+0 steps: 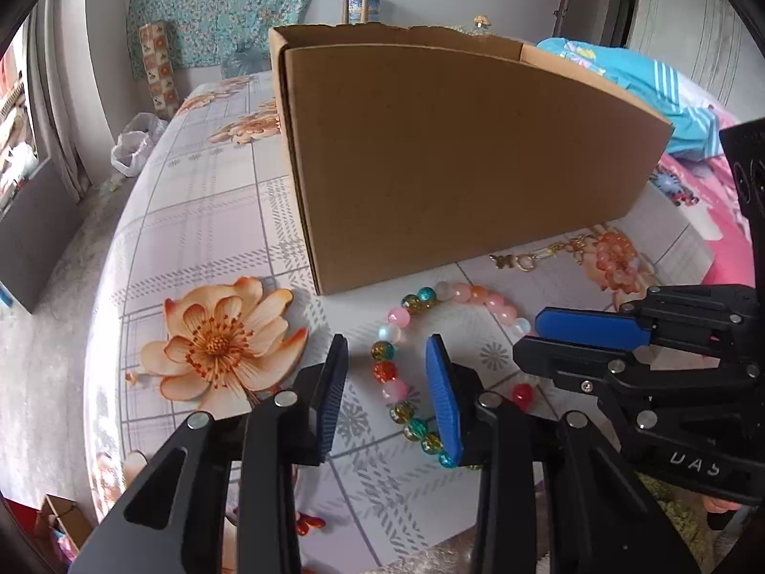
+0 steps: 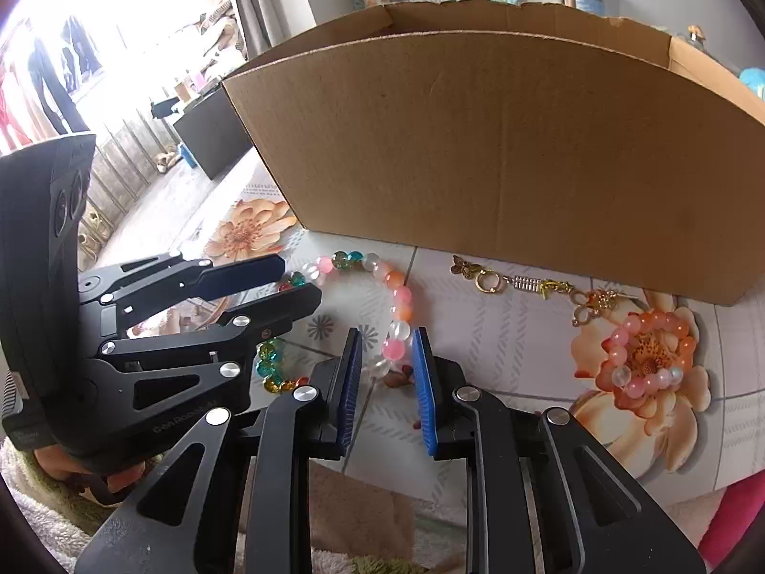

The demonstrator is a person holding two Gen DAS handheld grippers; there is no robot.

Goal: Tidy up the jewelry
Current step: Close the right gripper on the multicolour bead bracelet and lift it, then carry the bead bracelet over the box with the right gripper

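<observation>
A long strand of pink, white, orange, teal and amber beads (image 1: pixel 385 370) lies in a loop on the flowered tablecloth in front of a cardboard box (image 1: pixel 454 158). My left gripper (image 1: pixel 387 342) straddles the strand's left side, pads a little apart from the beads. My right gripper (image 2: pixel 387 335) straddles its right side near a pink bead (image 2: pixel 394 349), with a narrow gap still showing. Each gripper appears in the other's view: the right gripper (image 1: pixel 526 332) and the left gripper (image 2: pixel 301 280). A gold charm chain (image 2: pixel 526 284) and a pink-orange bead bracelet (image 2: pixel 645 354) lie further right.
The box (image 2: pixel 502 143) is open-topped and stands close behind the jewelry, its inside hidden. The table's rounded edge (image 1: pixel 110 287) drops off at the left. Blue clothing (image 1: pixel 636 76) and pink fabric (image 1: pixel 707 201) lie at the back right. A fluffy towel (image 2: pixel 57 516) lies below the near edge.
</observation>
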